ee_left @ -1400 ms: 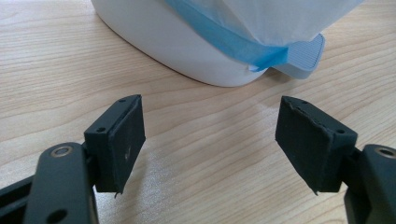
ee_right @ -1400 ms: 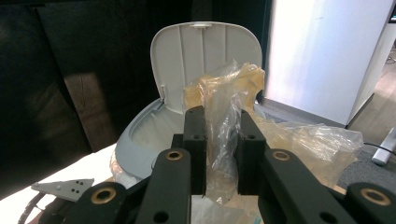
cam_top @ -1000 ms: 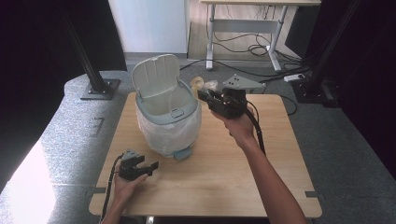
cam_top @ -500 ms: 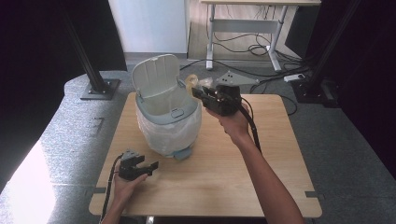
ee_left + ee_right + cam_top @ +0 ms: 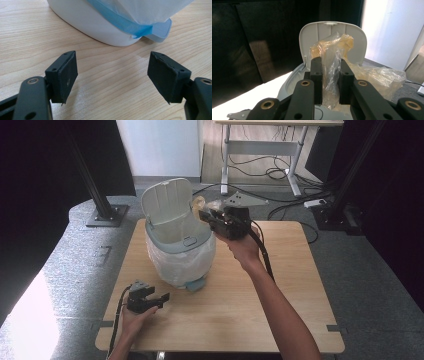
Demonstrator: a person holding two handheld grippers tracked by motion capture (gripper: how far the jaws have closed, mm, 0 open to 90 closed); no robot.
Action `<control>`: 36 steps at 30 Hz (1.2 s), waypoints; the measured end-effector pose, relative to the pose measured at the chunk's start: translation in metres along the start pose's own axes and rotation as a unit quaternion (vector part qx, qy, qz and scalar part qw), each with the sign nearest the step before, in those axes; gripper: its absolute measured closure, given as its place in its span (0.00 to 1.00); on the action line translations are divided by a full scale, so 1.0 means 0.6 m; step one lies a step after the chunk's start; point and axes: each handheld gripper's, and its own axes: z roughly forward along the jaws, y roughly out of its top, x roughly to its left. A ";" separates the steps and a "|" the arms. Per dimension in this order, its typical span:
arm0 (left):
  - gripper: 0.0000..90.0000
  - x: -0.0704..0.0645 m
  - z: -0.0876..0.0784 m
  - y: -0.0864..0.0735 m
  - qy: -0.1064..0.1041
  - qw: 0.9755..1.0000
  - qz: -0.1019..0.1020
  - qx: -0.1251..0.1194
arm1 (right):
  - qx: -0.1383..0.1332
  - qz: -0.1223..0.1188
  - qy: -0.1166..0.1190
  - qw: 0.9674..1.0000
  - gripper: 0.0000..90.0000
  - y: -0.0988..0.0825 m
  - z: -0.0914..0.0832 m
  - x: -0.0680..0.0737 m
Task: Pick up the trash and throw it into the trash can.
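A small white bin (image 5: 177, 251) with a plastic liner and a blue pedal stands on the wooden table (image 5: 280, 285), its lid (image 5: 167, 207) swung up. My right gripper (image 5: 206, 213) hovers just right of the bin's open top, shut on a crumpled clear plastic wrapper (image 5: 333, 65) with yellowish patches; the wrapper (image 5: 200, 204) sticks out toward the lid (image 5: 332, 37). Near the table's front left, my left gripper (image 5: 161, 298) rests in a hand, open, with nothing between its pads (image 5: 67, 75). It points at the bin's base (image 5: 100, 25) and pedal (image 5: 161, 28).
Black stand legs (image 5: 102, 212) rise behind the table's left corner. A desk frame and cables (image 5: 280, 170) lie on the floor beyond. The table's right half is bare wood.
My right gripper has shifted slightly left with the wrapper, closer to the bin's opening. The left gripper has stayed put.
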 end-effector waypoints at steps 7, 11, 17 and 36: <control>0.27 0.001 -0.001 0.000 0.000 1.000 -0.001 0.000 | 0.002 0.000 0.003 1.000 0.87 0.002 0.017 0.005; 0.27 0.001 -0.001 0.000 0.001 1.000 -0.001 0.000 | 0.002 0.001 0.007 1.000 0.87 0.003 0.028 0.008; 0.27 0.001 0.000 0.000 0.000 1.000 -0.002 0.001 | 0.006 -0.001 0.010 1.000 0.87 0.003 0.041 0.012; 0.27 0.004 0.000 0.000 -0.001 1.000 -0.005 0.000 | 0.020 0.000 0.021 1.000 0.86 0.003 0.082 0.026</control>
